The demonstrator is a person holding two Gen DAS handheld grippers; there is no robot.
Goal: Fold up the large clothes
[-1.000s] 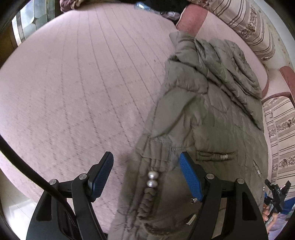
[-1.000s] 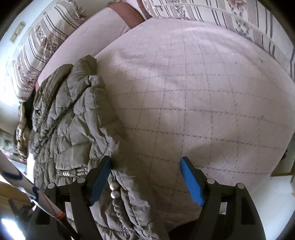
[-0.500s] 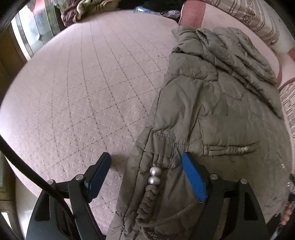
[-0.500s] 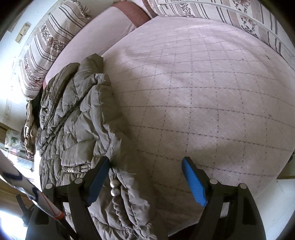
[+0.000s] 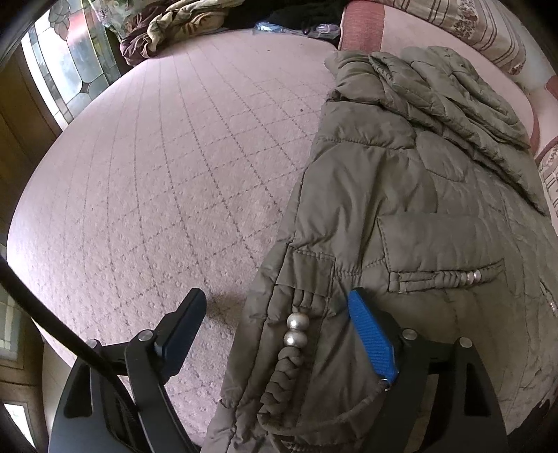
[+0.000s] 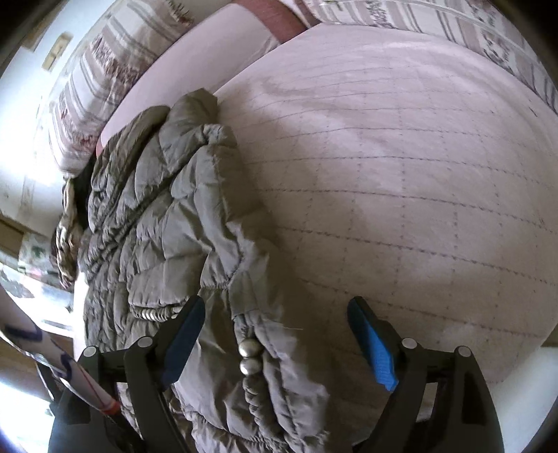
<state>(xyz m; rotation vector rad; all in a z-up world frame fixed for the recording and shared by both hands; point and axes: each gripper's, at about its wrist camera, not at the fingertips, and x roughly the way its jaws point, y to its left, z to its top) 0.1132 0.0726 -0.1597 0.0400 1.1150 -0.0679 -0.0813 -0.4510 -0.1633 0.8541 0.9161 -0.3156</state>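
An olive quilted jacket lies lengthwise on a pink quilted bedspread. Its near hem corner, with a braided cord and two silver beads, sits between the jaws of my left gripper. Those jaws are opening and their blue pads stand off the fabric. In the right wrist view the jacket runs along the left. Another hem corner with two silver beads lies between the opening jaws of my right gripper, whose pads do not press on it.
Striped pillows and a pink headboard cushion line the far end of the bed. A bundled blanket and a stained-glass window are at the back left. Bare bedspread stretches right of the jacket.
Both grippers' jaws have spread wider over the jacket's hem corners. The left view has tilted and shifted, showing more of the window and blanket at the back.
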